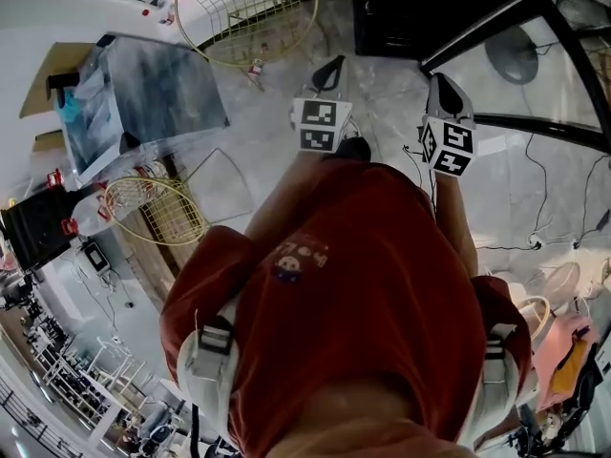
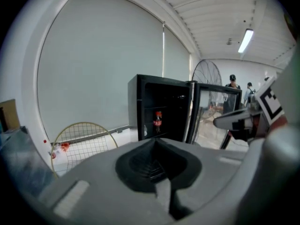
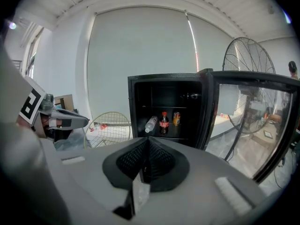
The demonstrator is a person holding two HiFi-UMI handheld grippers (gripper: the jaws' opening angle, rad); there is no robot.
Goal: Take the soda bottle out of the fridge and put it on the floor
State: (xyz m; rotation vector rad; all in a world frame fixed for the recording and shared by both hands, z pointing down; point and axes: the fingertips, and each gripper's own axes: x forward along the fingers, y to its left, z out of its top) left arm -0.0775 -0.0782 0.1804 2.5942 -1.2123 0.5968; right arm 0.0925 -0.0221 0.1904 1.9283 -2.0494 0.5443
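Soda bottle upright on a shelf of the open black fridge
The boxy fridge has its glass door swung wide. The red-labelled bottle stands between a clear plastic bottle, which lies tilted, and an orange can. The left gripper and right gripper press their ribbed dark fingers together on nothing. In the head view the fridge inside is only darkness.
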